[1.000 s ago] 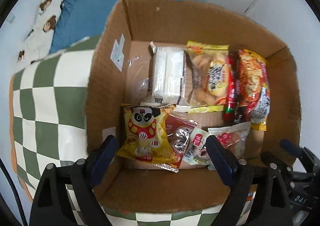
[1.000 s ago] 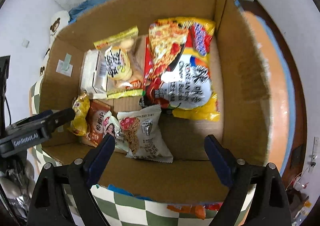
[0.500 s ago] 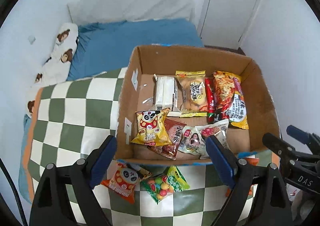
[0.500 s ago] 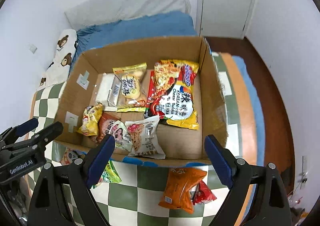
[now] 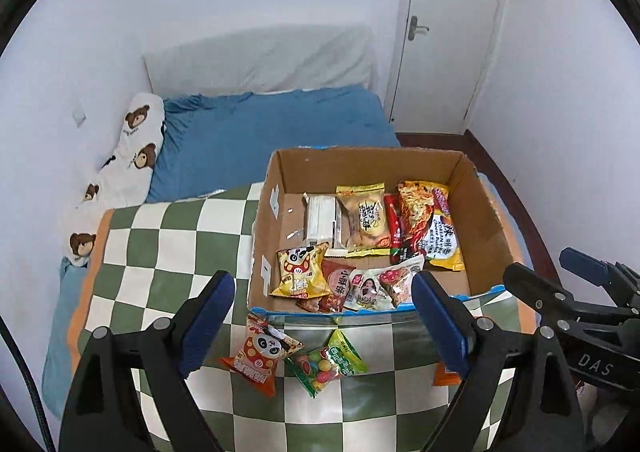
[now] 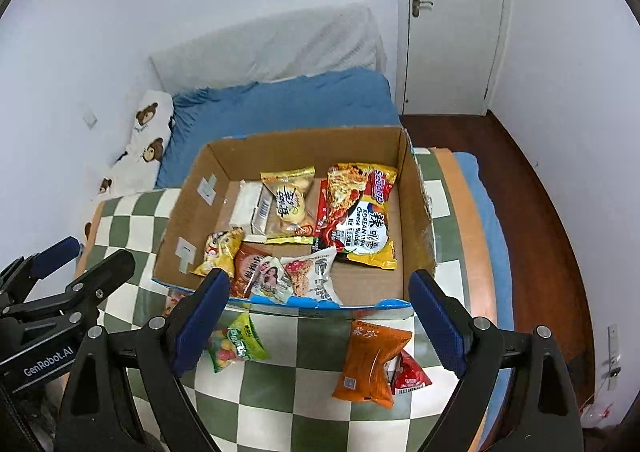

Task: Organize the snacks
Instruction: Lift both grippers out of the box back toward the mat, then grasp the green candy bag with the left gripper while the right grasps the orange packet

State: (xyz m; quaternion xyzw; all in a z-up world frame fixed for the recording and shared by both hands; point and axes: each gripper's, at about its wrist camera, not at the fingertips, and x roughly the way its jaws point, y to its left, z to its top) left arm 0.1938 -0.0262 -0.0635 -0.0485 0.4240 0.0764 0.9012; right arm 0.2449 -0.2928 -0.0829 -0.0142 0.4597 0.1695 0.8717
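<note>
Inside, cardboard box holds noodle packet, panda bag.

Soft even light, sharp, fisheye-bowed edges.

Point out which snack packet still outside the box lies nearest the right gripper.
The orange packet, on the checkered cloth directly before the right gripper; the green candy packet lies toward its left finger.

Green-and-white checked blanket — brown box, orange packet
</note>
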